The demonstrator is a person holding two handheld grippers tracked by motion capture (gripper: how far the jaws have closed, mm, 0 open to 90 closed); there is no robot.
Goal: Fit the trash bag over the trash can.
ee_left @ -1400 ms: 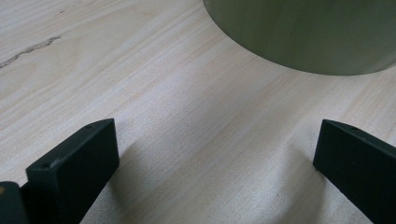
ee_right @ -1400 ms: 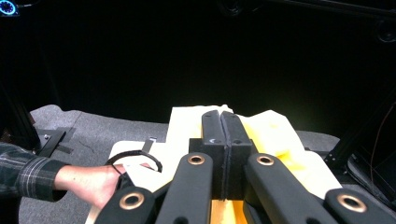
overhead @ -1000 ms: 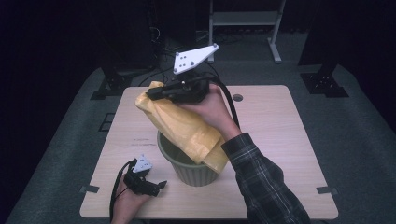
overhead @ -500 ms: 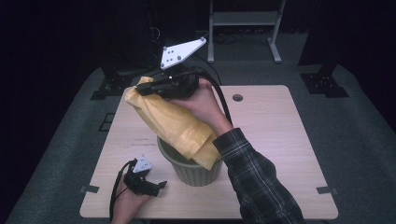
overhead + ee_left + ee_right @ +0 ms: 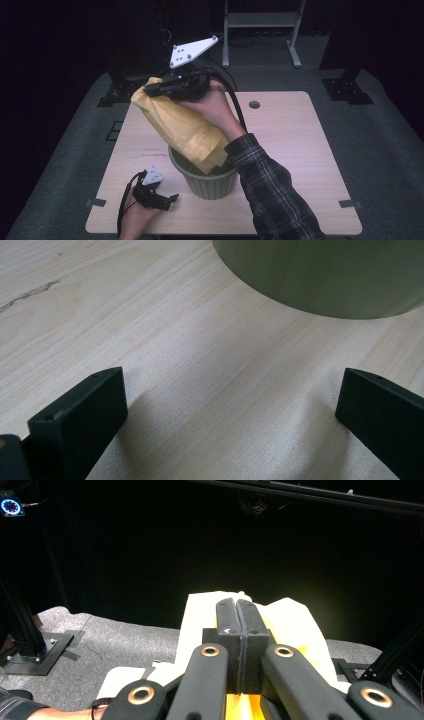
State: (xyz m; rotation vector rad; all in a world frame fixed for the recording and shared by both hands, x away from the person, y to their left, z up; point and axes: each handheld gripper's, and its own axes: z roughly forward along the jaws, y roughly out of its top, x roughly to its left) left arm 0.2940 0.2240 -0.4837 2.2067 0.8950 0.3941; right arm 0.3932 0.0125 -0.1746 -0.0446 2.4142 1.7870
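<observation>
A tall yellow paper bag [image 5: 180, 127] leans up and to the left out of a green ribbed pot [image 5: 210, 186] at the table's front middle, its lower end still inside the rim. My right gripper [image 5: 151, 90] is shut on the bag's top edge, held high over the table. In the right gripper view the jaws [image 5: 236, 611] are pressed together with pale yellow bag [image 5: 295, 625] on both sides. My left gripper [image 5: 169, 198] rests open on the table just left of the pot. In the left gripper view its jaws [image 5: 232, 405] stand wide apart, the pot's wall [image 5: 320, 275] ahead.
The light wooden table [image 5: 300, 145] has a small round hole [image 5: 254, 105] at its back right. A person's plaid sleeve [image 5: 270, 185] crosses the front right. Black stand feet [image 5: 345, 85] and a metal frame [image 5: 260, 20] stand on the grey floor behind.
My right gripper has moved left and slightly up with the bag's top, tilting the bag further left and drawing it higher out of the pot. The left gripper has stayed put.
</observation>
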